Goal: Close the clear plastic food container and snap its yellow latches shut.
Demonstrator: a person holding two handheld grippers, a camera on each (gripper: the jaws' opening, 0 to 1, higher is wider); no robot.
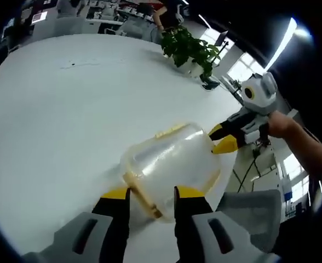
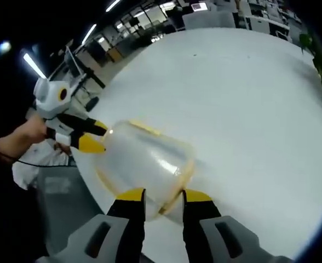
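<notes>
Near the table (image 1: 51, 109) edge lay the container (image 1: 169, 164), tipped on its side, wide bare tabletop stretching beyond it. Left gripper (image 1: 151, 200) met it from one end, jaws part open astride a yellow latch (image 1: 142, 197). Right gripper (image 2: 164, 200) came from the opposite end, jaws likewise parted about the rim; whether either actually pinched, I could not tell. A plant (image 1: 189, 49) stood at the far edge.

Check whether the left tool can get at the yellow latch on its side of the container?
Probably yes: the left tool already straddles the near yellow latch of the clear food container, nothing between.
</notes>
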